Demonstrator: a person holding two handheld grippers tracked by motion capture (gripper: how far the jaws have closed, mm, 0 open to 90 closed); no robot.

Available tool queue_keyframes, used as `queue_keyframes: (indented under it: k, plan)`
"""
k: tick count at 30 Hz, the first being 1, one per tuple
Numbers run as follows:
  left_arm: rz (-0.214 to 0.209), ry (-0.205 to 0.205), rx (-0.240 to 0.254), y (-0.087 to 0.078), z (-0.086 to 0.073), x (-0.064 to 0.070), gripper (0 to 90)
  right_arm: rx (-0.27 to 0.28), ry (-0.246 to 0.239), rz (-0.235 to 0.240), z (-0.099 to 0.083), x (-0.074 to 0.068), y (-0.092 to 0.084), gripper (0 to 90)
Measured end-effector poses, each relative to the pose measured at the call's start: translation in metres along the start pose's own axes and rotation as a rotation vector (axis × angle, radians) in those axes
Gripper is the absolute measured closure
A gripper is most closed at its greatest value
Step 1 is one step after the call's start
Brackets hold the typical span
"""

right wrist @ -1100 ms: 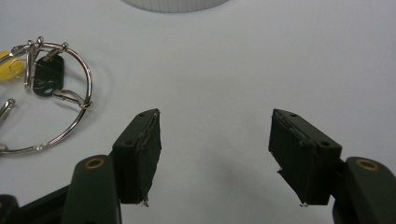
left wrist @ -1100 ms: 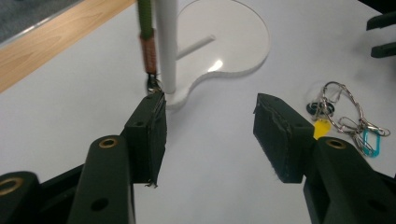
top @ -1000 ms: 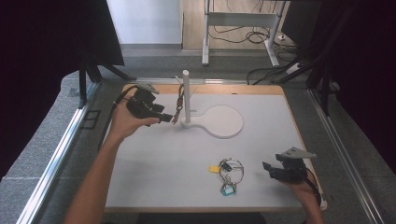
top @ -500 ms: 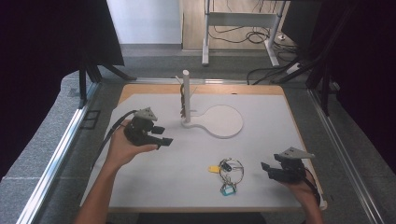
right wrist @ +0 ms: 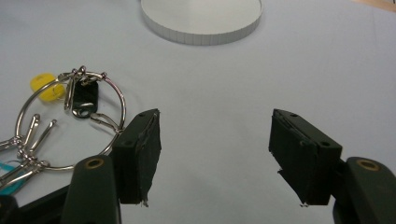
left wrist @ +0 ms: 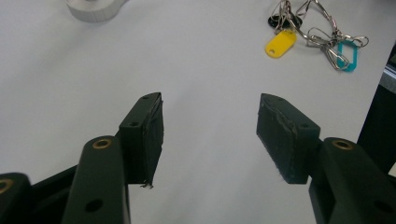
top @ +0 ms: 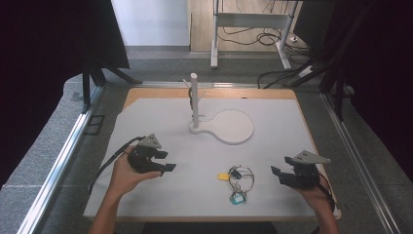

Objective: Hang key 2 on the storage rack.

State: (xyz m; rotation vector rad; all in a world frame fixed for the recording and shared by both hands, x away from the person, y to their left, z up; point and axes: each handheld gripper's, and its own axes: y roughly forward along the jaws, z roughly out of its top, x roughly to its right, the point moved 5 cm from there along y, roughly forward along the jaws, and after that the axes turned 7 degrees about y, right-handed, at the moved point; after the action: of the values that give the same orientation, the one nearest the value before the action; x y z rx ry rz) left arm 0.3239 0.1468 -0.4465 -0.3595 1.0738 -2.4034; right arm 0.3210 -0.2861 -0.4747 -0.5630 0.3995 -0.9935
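Both grippers stand with their jaws apart and nothing between the pads. Left gripper (top: 164,162) hangs low over the white worktop (top: 160,122) at about eight o'clock of the sheet; its jaws have just been opening further, and its own view shows bare worktop in the gap. Right gripper (top: 276,176) sits at about four o'clock, held just beside the key ring (top: 239,179), which lies flat near six o'clock, between the two grippers but closer to the right one.

From the right gripper view the left jaw covers part of the big ring (right wrist: 70,126), and the teal tag is cut off at the frame's edge. A yellow tag (left wrist: 280,43) and a black fob (right wrist: 85,97) show plainly; the small clips tangle together and are hard to count. At twelve o'clock stands a white post stand (top: 195,100) with a round base.
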Motion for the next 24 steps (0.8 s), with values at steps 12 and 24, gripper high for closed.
queue_keyframes:
  k: [12, 24]
  plan:
    - [-0.003, 0.039, -0.016, 0.002, -0.007, 0.003, 40.6, -0.126, -0.071, 0.057, 0.021, -0.008, -0.002, 37.8]
    - [-0.008, 0.026, -0.006, -0.003, -0.018, 0.002, 40.4, -0.375, -0.152, 0.135, 0.061, -0.033, 0.02, 43.7]
